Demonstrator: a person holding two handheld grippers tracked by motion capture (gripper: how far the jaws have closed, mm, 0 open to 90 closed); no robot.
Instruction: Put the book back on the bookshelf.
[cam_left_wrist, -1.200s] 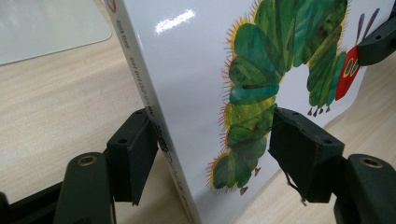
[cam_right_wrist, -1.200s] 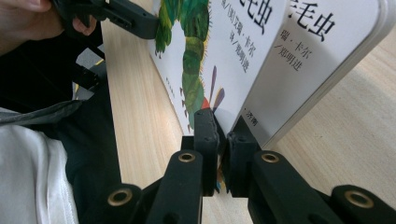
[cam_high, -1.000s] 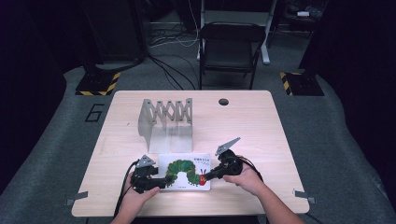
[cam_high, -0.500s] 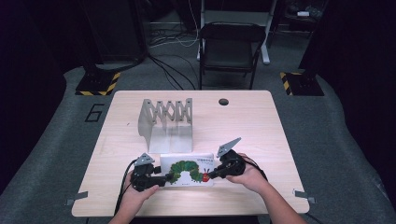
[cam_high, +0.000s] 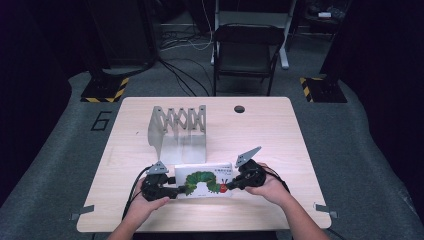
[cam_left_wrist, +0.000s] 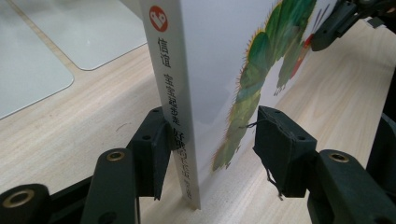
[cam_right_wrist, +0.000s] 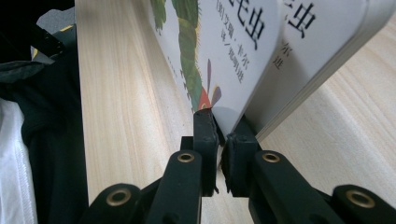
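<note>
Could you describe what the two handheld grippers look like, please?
Both the left gripper and the right gripper are black, each topped by a grey three-cornered plate. Their fingers are blocky black pads on arms with brass-ringed holes. Black cables trail from each.

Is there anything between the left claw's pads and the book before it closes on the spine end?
Nothing visible. In the left gripper view the book stands between the left claw pads, which have just been closing: one pad is at the spine, the other is apart from the cover. The right claw pinches the cover's far edge.
</note>
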